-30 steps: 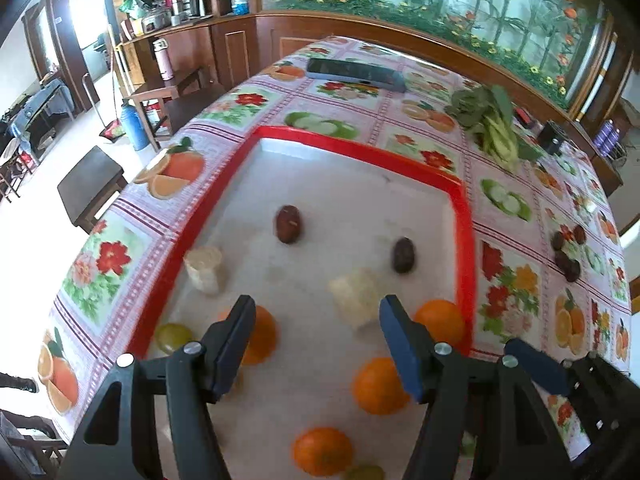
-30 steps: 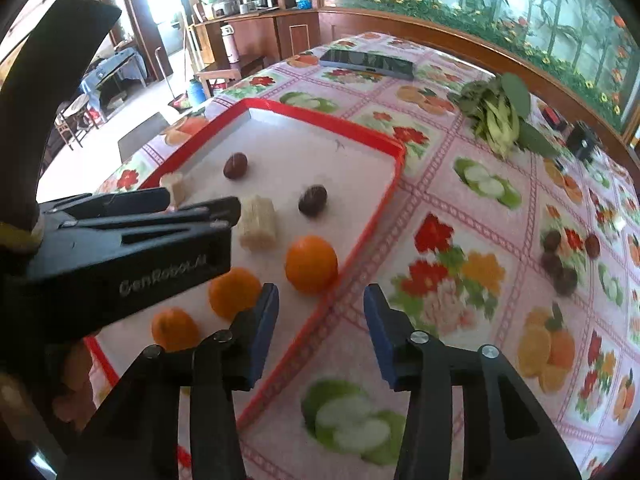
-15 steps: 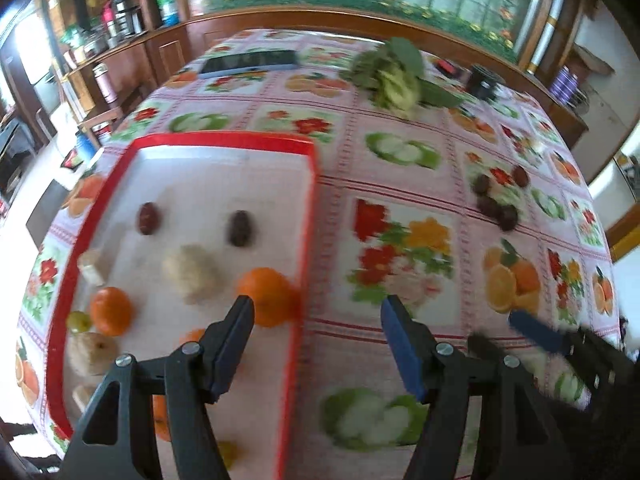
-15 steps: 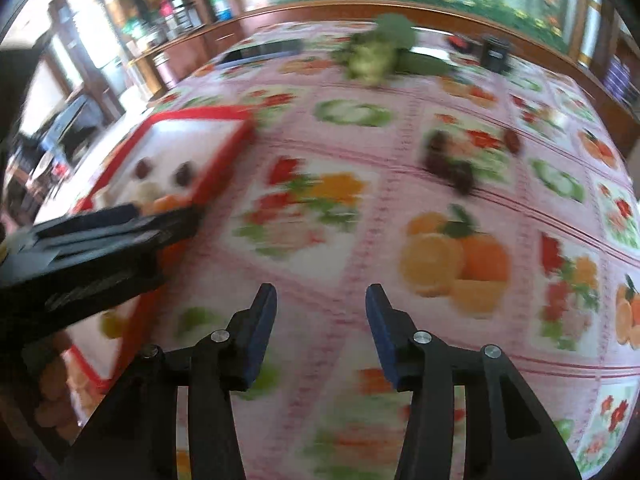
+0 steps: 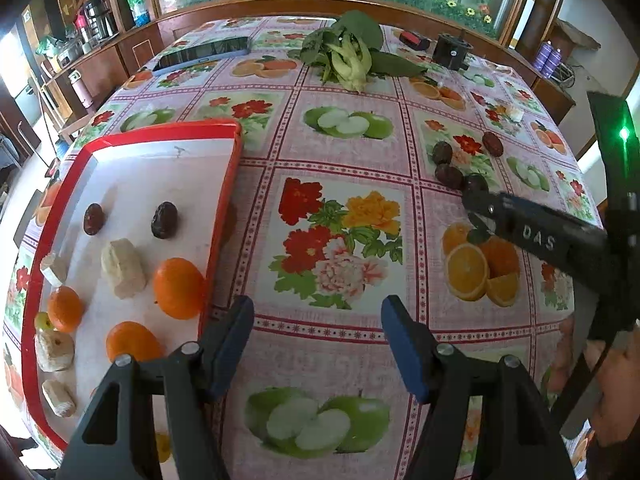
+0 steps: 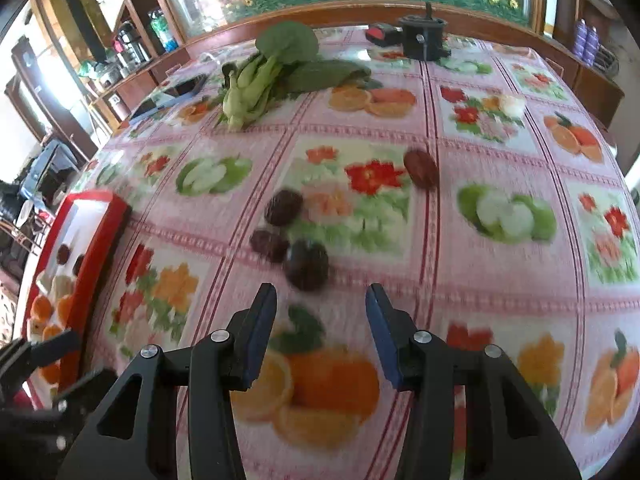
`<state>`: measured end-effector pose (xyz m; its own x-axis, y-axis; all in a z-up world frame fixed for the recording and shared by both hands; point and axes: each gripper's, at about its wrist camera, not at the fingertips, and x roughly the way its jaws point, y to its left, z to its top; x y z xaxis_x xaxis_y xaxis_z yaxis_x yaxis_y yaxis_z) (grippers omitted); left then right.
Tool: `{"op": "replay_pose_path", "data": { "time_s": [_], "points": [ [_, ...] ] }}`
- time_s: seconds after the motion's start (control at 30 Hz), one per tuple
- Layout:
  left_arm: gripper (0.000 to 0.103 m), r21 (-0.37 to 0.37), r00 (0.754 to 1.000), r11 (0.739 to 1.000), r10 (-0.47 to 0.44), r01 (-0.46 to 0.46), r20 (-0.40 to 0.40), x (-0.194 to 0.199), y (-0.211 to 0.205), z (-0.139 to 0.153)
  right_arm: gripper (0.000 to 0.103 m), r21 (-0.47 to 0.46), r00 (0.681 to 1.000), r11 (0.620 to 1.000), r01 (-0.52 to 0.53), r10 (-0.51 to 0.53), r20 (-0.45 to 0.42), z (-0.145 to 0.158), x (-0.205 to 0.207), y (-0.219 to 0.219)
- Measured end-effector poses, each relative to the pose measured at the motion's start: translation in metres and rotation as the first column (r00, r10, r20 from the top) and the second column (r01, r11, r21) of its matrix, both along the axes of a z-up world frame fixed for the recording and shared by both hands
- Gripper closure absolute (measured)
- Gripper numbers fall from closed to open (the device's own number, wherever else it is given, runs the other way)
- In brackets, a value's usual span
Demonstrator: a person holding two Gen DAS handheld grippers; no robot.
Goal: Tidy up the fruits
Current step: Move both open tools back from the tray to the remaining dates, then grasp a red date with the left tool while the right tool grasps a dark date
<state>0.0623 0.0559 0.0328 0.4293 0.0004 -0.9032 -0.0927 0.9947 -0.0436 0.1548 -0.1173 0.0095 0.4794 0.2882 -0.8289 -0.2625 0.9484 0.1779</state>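
Observation:
A red-rimmed tray [image 5: 224, 200] at the left holds several oranges [image 5: 178, 288], two dark dates [image 5: 164, 220] and pale fruit chunks [image 5: 122, 268]. Several more dark dates [image 6: 306, 266] lie loose on the fruit-print tablecloth, seen at the right in the left wrist view as dates [image 5: 450, 176]. My right gripper [image 6: 320, 328] hovers open just short of the nearest loose date, nothing between its fingers. My left gripper [image 5: 318, 340] is open over bare cloth right of the tray. The right gripper's body [image 5: 540, 240] crosses the left wrist view and covers part of one date.
A bunch of leafy greens [image 5: 348, 56] lies at the far side of the table, with a phone [image 5: 204, 54] to its left and a black box [image 5: 452, 50] to its right. A small white piece [image 6: 510, 106] lies far right. A hand [image 5: 616, 392] holds the right gripper.
Both grippers have swung right, off the tray and over the tablecloth. The loose dates have come close in front of the right gripper. Neither gripper's opening has changed.

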Motion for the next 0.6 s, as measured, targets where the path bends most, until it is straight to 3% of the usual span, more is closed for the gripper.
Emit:
{"op": "replay_pose_path", "data": {
  "time_s": [0.07, 0.1, 0.2, 0.37, 0.6],
  "points": [
    [0.034, 0.003, 1.0, 1.0, 0.007, -0.007, -0.002, 0.005, -0.001, -0.001, 0.059, -0.001, 1.0, 1.0, -0.024, 0.024, 0.017, 0.0, 0.003, 0.0],
    [0.034, 0.004, 1.0, 1.0, 0.01, -0.01, -0.001, 0.007, -0.002, -0.002, 0.068, -0.018, 0.999, 0.999, -0.037, 0.037, 0.025, 0.0, 0.003, 0.001],
    [0.034, 0.007, 1.0, 1.0, 0.012, -0.012, 0.008, 0.018, -0.008, -0.001, 0.079, -0.041, 0.994, 0.996, -0.085, 0.088, 0.061, 0.003, -0.004, 0.003],
    [0.034, 0.017, 0.999, 1.0, -0.021, 0.021, 0.048, 0.044, -0.035, 0.001, 0.08, -0.046, 0.992, 0.996, -0.076, 0.08, 0.096, 0.012, -0.019, -0.013],
    [0.034, -0.044, 0.999, 0.999, -0.018, 0.02, 0.05, 0.082, -0.066, -0.014, 0.08, -0.012, 0.995, 0.999, -0.05, 0.051, 0.086, 0.014, -0.037, -0.053]
  ]
}}
